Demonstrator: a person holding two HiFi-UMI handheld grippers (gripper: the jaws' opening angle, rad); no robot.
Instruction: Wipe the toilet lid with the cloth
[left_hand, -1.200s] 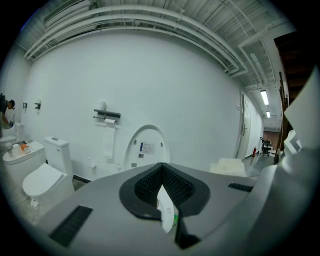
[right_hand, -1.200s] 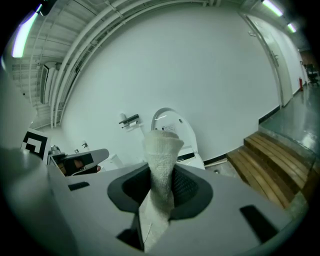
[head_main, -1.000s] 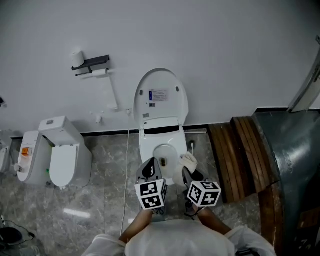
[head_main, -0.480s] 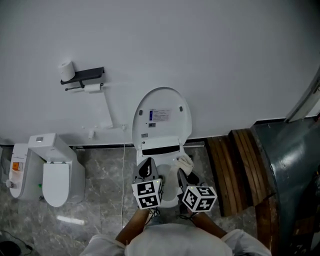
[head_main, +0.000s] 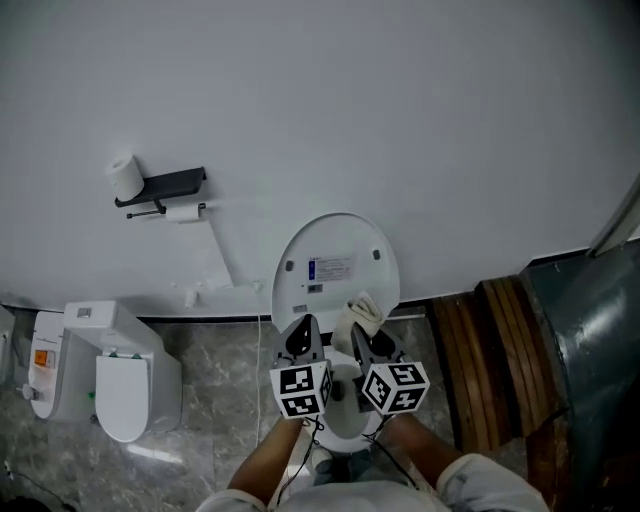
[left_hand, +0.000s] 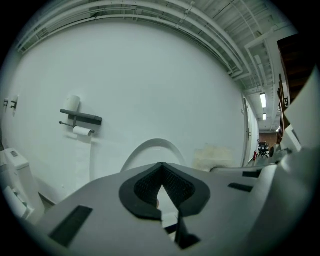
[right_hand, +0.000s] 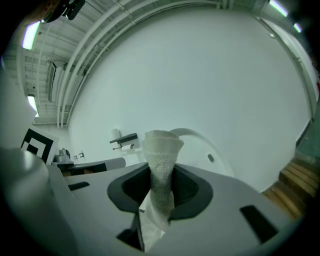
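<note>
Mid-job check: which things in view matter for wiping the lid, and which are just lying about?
For the job:
white woven cloth, clamped in the right gripper
raised white oval toilet lid

Just there:
black wall shelf and white paper roll
small white floor unit at left
brown wooden slats at right

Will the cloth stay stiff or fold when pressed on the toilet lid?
Probably floppy: the cloth bunches where the right gripper pinches it, tail hanging. Likely light and grippy, given its textured weave; it should flatten against the toilet lid.
</note>
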